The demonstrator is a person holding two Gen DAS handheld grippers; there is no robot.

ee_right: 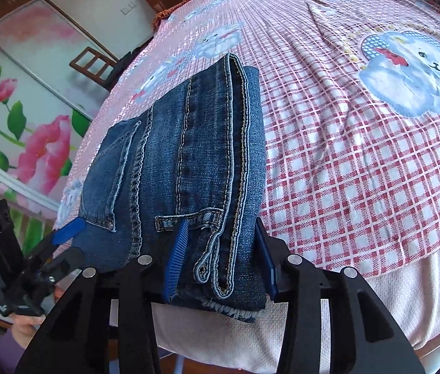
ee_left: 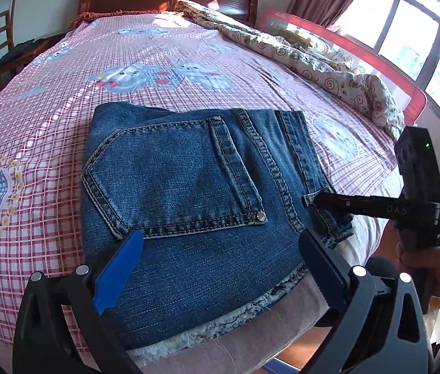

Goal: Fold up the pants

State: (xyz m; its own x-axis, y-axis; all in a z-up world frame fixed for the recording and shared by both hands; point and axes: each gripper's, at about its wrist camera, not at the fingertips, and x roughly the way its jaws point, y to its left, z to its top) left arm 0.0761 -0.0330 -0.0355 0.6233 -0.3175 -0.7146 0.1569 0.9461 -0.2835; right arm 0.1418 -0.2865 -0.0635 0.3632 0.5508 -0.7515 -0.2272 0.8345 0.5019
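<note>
Your folded jeans [ee_left: 195, 205] lie at the near edge of the bed [ee_left: 48, 118], back pocket up, with the frayed hems hanging just over the mattress edge.

Your left gripper [ee_left: 220, 268] stands spread wide over the near part of the denim. Its blue pad [ee_left: 118, 275] rests on or just above the cloth; you cannot tell which.

Your right gripper [ee_right: 220, 258] has its two blue pads [ee_right: 176, 258] on either side of the thick folded edge by the belt loop, pinching that stack of seams. The far pad is mostly hidden behind the denim.

In the left wrist view the right gripper [ee_left: 329, 201] shows only as a dark bar meeting the belt loop, with your hand [ee_left: 435, 265] cut off by the frame. The rumpled quilt [ee_left: 297, 53] lies along the far right side.
</note>
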